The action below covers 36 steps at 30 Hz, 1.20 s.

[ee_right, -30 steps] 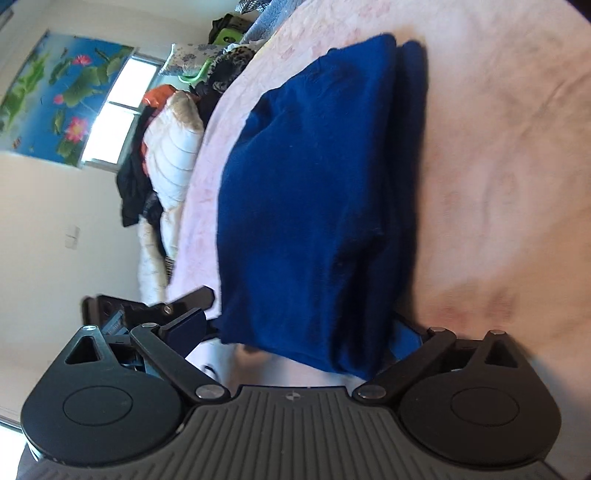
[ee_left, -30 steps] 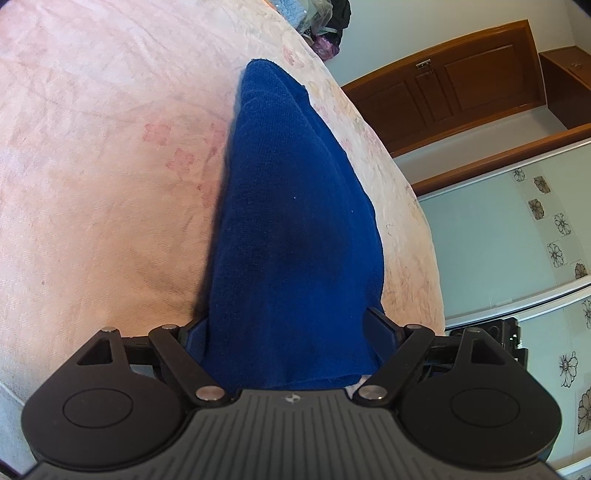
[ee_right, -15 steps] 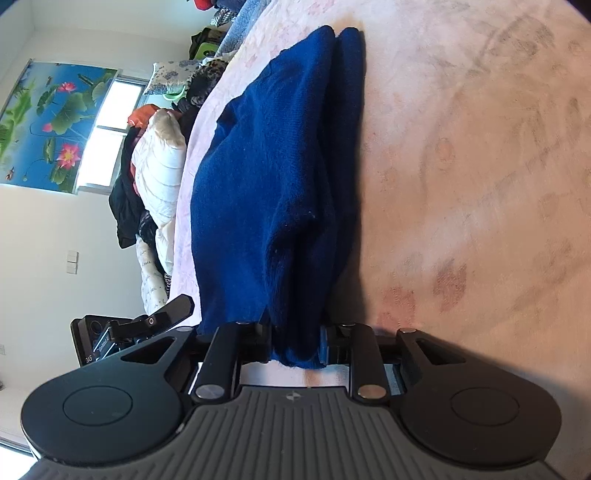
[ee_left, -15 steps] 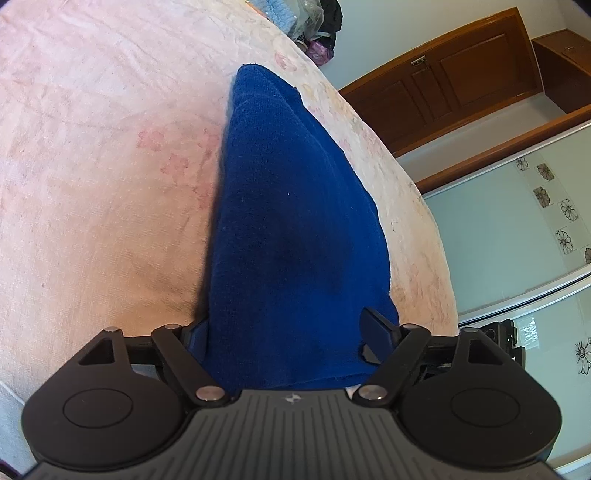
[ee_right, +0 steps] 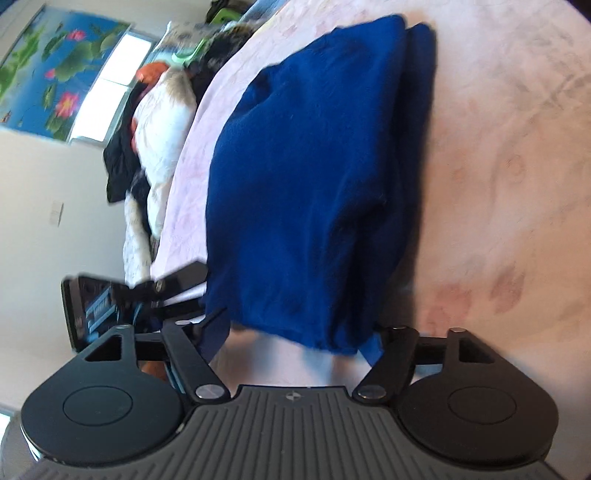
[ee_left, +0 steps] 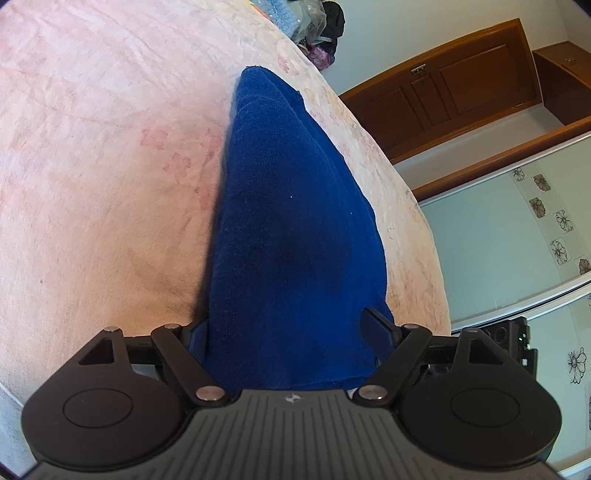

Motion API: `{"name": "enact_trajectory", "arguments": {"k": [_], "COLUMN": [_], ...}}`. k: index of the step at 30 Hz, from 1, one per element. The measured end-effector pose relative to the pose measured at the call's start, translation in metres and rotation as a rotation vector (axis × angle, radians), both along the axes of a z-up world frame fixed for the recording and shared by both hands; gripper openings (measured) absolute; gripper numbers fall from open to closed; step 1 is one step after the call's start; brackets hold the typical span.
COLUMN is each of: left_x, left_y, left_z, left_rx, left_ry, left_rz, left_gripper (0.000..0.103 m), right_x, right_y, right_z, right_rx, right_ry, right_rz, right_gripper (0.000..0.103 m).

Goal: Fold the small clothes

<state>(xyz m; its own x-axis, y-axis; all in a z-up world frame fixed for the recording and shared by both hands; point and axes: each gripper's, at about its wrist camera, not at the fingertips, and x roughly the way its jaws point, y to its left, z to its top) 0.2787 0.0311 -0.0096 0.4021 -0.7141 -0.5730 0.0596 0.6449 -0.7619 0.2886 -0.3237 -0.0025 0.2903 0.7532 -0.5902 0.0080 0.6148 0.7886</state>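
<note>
Left wrist view, L to R: pink floral bedspread [ee_left: 92, 166] fills the left half, faded flower print, wrinkled. Centre: folded dark blue garment [ee_left: 295, 229] lies on the bed, running from the gripper away to a narrow far end near the bed's far edge. Its near end sits between the fingers of the left gripper [ee_left: 291, 332], and the gripper body cuts off the cloth's near hem. Left finger is mostly hidden behind the cloth's edge; only a sliver shows. Right finger [ee_left: 376, 325] sits at the cloth's right edge. Jaws stand wide w/ the cloth between them; whether the pads actually press it can't be told. Top centre: a small heap of stuff [ee_left: 317, 29] at the bed's far end, too small to identify. Right: brown wooden door [ee_left: 461, 85], then pale wall w/ flower tiles [ee_left: 554, 221]. A black device [ee_left: 513, 339] peeks out behind the gripper's right arm, mostly hidden.

Right wrist view, blurred, L to R: lotus painting [ee_right: 55, 74] beside a bright window, wall below. A black device [ee_right: 92, 306] at lower left, partly hidden, details smeared. Pile of clothes [ee_right: 159, 140] along the bed's edge, items hard to tell apart. Centre: the same garment [ee_right: 314, 184], layers stacked, near edge hanging just ahead of the right gripper [ee_right: 295, 332]. Jaws are opening; cloth lies between them, w/ the left finger clear of the cloth, the right finger tip tucked behind its lower corner. Right: bedspread [ee_right: 517, 166].
</note>
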Motion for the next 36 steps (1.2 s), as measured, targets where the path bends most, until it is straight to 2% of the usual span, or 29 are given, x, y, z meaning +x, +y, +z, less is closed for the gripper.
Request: {"name": "enact_trajectory", "arguments": {"k": [1,3,5,6,7,8,9,11,13,17,21,25,30,36], "left_x": [0.001,0.002,0.002,0.002,0.001,0.001,0.002,0.006,0.009,0.008,0.007,0.002,-0.004,-0.021], "left_y": [0.001,0.001,-0.002,-0.005,-0.010,-0.014,-0.014,-0.008,-0.001,-0.011,-0.012,-0.010,-0.007,-0.006], "left_z": [0.000,0.000,0.002,0.003,0.006,0.007,0.007,0.001,-0.003,0.007,0.015,0.019,0.014,0.022], "left_rx": [-0.003,-0.005,0.010,0.032,0.078,0.131,0.159,0.148,0.118,0.188,0.190,0.185,0.185,0.197], "left_ry": [0.004,0.015,0.013,0.003,-0.008,-0.009,0.000,0.049,0.078,0.055,0.055,0.049,0.081,0.070], "left_rz": [0.000,0.004,0.012,0.010,0.006,0.001,0.004,0.017,0.022,0.000,-0.018,-0.024,-0.017,-0.034], "left_gripper": [0.082,0.082,0.081,0.080,0.067,0.041,0.034,0.017,0.016,0.014,0.013,0.013,0.013,0.013], "right_x": [0.001,0.001,-0.002,-0.004,-0.004,-0.005,-0.004,-0.006,-0.008,-0.009,-0.013,-0.013,-0.019,-0.034], "right_y": [-0.007,-0.020,-0.019,-0.014,-0.010,-0.007,-0.008,-0.012,-0.012,-0.005,-0.004,-0.004,0.000,0.003], "right_z": [-0.003,-0.009,-0.013,-0.013,-0.012,-0.011,-0.011,-0.015,-0.017,-0.010,0.005,0.010,0.005,0.008], "right_rx": [0.010,0.031,0.050,0.036,0.011,-0.021,-0.030,-0.006,0.002,-0.023,-0.039,-0.061,-0.061,-0.052], "right_ry": [0.010,0.035,0.036,0.025,0.022,0.017,0.011,0.008,-0.002,-0.033,-0.072,-0.066,-0.049,-0.055], "right_rz": [-0.049,-0.129,-0.124,-0.107,-0.095,-0.085,-0.086,-0.107,-0.110,-0.096,-0.075,-0.055,-0.049,-0.045], "right_gripper": [0.061,0.055,0.055,0.049,0.025,0.020,0.020,0.018,0.018,0.017,0.017,0.017,0.017,0.017]}}
